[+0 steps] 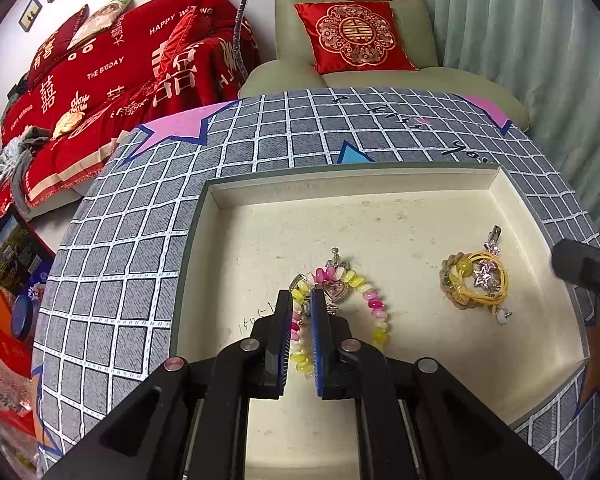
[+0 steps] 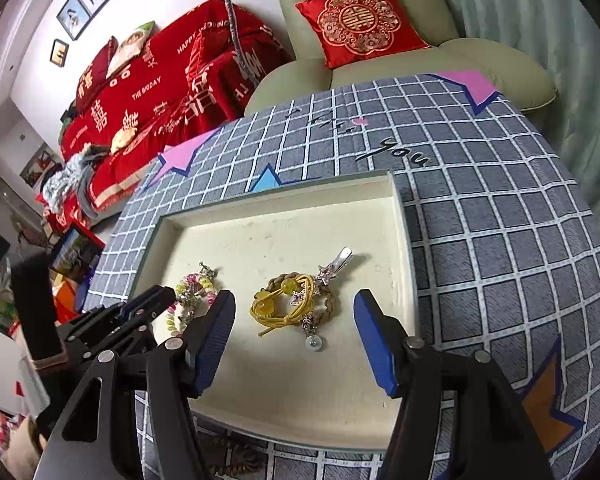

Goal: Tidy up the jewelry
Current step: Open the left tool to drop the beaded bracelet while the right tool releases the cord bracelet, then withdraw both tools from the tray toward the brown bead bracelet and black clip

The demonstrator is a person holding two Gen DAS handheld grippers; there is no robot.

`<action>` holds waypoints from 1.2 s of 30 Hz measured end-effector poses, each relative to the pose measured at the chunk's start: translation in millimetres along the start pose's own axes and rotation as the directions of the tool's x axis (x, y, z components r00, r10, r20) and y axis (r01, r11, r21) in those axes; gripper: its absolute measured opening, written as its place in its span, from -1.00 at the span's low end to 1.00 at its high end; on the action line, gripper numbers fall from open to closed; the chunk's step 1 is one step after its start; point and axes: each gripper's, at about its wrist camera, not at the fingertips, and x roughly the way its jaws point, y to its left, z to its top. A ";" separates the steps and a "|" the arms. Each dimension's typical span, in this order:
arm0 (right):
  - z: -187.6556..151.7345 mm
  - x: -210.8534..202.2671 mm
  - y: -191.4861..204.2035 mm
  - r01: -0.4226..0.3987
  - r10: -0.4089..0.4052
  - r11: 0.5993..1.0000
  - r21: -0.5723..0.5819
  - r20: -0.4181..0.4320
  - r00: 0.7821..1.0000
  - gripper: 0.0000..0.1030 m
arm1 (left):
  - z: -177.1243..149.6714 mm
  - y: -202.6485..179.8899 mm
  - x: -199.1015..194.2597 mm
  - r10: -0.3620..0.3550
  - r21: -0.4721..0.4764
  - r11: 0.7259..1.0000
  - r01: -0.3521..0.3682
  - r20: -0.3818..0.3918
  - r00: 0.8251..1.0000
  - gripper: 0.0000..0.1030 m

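A shallow cream tray [image 1: 380, 184] [image 2: 400, 216] lies on the grid-patterned table. A pink, yellow and white bead bracelet [image 1: 374, 304] [image 2: 198, 282] with a heart charm lies in it. My left gripper [image 1: 301, 300] is nearly closed around the bracelet's left strand; it also shows in the right wrist view [image 2: 148, 300]. To the right lies a pile of yellow cord, a braided band and star hair clips [image 1: 476, 280] [image 2: 296, 300]. My right gripper [image 2: 294, 304] is open and empty, its jaws on either side of that pile.
The grey grid tablecloth [image 1: 132, 272] [image 2: 500, 240] has pink, blue and orange star shapes. A green sofa with a red cushion [image 1: 352, 36] stands behind the table. Red bedding [image 1: 112, 76] lies at the left. Boxes [image 1: 8, 256] sit on the floor at the left.
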 end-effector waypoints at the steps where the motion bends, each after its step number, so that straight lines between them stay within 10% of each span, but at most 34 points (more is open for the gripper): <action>1: 0.3 -2.6 -0.6 -0.002 0.002 1.000 0.004 0.004 1.000 0.34 | 0.4 -0.1 -1.2 -0.003 -0.004 1.000 0.003 -0.001 1.000 -0.65; 11: -1.2 -19.6 -7.5 -0.030 0.030 0.999 0.037 0.005 1.000 0.65 | 1.5 1.3 -24.2 -0.035 -0.015 0.999 0.036 0.025 0.999 -0.52; 12: -2.2 -21.0 -7.6 -0.035 0.035 0.999 0.039 0.006 0.999 0.65 | 1.4 1.8 -26.4 -0.038 -0.020 0.999 0.038 0.026 0.999 0.61; 13: -3.2 -22.8 -7.6 -0.038 0.038 0.998 0.041 0.008 0.999 0.65 | 0.8 2.8 -30.0 -0.019 -0.033 0.999 0.020 0.044 0.999 1.00; 19: -8.6 -32.9 -8.8 -0.043 0.042 0.998 0.054 0.019 0.999 1.00 | -8.9 -5.0 -26.9 0.044 0.006 0.999 -0.045 0.082 0.996 1.00; 36: -59.5 -84.7 17.2 0.013 -0.013 1.000 -0.026 0.031 0.999 1.00 | -75.7 6.5 -92.7 -0.015 0.022 1.000 0.013 0.110 0.994 1.00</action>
